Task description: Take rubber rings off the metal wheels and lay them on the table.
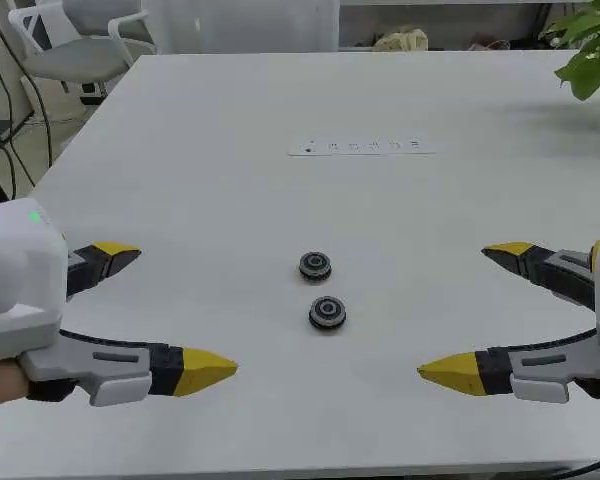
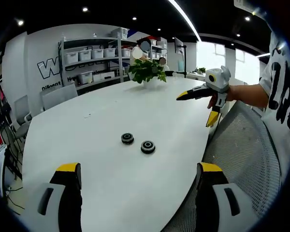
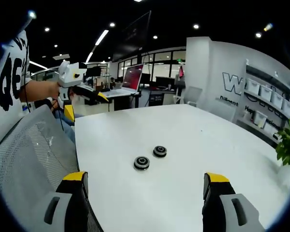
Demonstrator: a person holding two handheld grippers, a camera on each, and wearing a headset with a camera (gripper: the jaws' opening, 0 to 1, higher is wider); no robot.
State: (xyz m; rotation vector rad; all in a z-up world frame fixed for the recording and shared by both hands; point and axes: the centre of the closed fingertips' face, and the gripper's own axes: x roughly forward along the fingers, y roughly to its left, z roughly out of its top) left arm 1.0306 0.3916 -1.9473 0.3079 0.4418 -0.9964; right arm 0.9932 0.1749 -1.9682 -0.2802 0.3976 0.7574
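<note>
Left gripper (image 1: 185,310) and right gripper (image 1: 452,311) hung low, yellow-tipped jaws spread wide, holding nothing. Two small round black-rimmed metal wheels (image 1: 315,265) sat close together mid-table (image 1: 230,120), smooth white top open all around.

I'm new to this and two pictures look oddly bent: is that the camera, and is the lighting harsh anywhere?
Left gripper view and right gripper view: fisheye lenses bow the table edge and shelves; windows in the left gripper view wash out. Head view: straight lines, soft even light, only faint shadows under the wheels, all sharp.
</note>
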